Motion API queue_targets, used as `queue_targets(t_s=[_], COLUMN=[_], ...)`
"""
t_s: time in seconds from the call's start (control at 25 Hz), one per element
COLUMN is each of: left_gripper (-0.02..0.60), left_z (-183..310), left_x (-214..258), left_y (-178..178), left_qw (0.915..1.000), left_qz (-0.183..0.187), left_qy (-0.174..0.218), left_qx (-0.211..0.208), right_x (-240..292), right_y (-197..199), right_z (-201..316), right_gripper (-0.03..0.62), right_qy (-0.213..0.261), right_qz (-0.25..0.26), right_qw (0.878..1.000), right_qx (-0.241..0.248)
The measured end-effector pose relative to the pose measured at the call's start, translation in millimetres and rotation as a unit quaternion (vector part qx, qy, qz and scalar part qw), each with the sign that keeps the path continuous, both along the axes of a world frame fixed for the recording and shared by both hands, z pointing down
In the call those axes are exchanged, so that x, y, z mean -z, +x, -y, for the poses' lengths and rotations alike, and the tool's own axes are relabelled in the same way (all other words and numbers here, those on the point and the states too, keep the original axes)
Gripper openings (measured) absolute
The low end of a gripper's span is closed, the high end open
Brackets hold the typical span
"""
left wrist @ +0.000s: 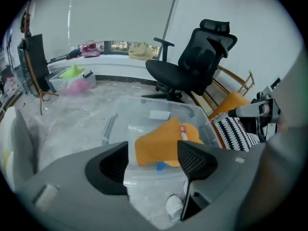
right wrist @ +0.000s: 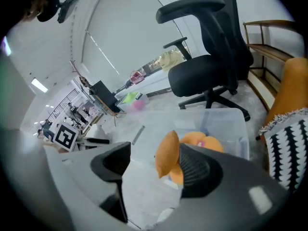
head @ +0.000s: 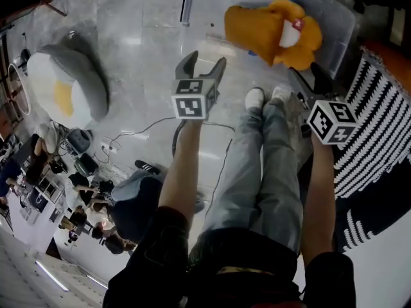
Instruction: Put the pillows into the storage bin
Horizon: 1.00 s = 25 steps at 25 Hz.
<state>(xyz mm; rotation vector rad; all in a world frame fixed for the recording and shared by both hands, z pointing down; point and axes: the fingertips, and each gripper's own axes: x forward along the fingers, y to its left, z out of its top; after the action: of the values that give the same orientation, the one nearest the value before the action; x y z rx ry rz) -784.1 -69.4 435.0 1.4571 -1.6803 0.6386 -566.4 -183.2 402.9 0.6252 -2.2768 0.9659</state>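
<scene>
Orange pillow (head: 273,34) lay in the storage bin (head: 335,17), upper right
Left gripper (head: 203,65) and right gripper (right wrist: 153,165) gaped released, empty; grey pillow (head: 67,85) lay upper left

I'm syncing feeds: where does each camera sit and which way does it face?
Head view: on the person's head, facing down; forearms, legs, left tool and right tool show.
Left gripper view: on the left tool, facing the orange pillow in the storage bin between open jaws; a shoe shows.
Right gripper view: on the right tool, facing that bin; the left tool's marker cube shows.
Both gripper views share the office chair.
</scene>
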Motion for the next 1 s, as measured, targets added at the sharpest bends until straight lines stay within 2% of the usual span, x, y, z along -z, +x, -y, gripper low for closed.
queue_targets(t_s=[0.08, 0.12, 0.2, 0.24, 0.28, 0.48, 0.68, 0.8, 1.0], left_gripper=[0.325, 0.299, 0.114, 0.039, 0.019, 0.011, 0.011, 0.011, 0.011], left_z=[6, 10, 19, 22, 25, 39, 51, 51, 58], left_x=[2, 5, 14, 20, 25, 40, 63, 78, 112], left_y=[15, 26, 47, 55, 63, 93, 116, 130, 150], left_qw=[0.9999, 0.9996, 0.9983, 0.9974, 0.9965, 0.9917, 0.9864, 0.9846, 0.9805], left_qz=[-0.009, -0.013, -0.016, -0.017, -0.02, -0.051, -0.074, -0.082, -0.076], left_qy=[0.01, 0.017, 0.035, 0.045, 0.053, 0.079, 0.11, 0.111, 0.138], left_qx=[-0.01, -0.02, -0.044, -0.054, -0.061, -0.089, -0.098, -0.107, -0.118], right_x=[-4, -5, -3, -1, 1, 10, 28, 43, 74], right_y=[2, 6, 15, 19, 21, 25, 29, 34, 50], right_z=[-6, -10, -15, -17, -19, -25, -28, -29, -27], right_gripper=[0.308, 0.293, 0.237, 0.151, 0.093, 0.003, 0.003, 0.003, 0.003], right_qy=[-0.013, -0.019, -0.021, -0.016, -0.011, 0.014, 0.041, 0.058, 0.089], right_qz=[0.005, 0.007, 0.006, 0.004, 0.001, 0.003, 0.001, -0.008, -0.023], right_qw=[1.0, 1.0, 1.0, 1.0, 1.0, 1.0, 0.999, 0.998, 0.995], right_qx=[0.009, 0.011, 0.009, 0.006, 0.003, -0.003, -0.007, -0.017, -0.049])
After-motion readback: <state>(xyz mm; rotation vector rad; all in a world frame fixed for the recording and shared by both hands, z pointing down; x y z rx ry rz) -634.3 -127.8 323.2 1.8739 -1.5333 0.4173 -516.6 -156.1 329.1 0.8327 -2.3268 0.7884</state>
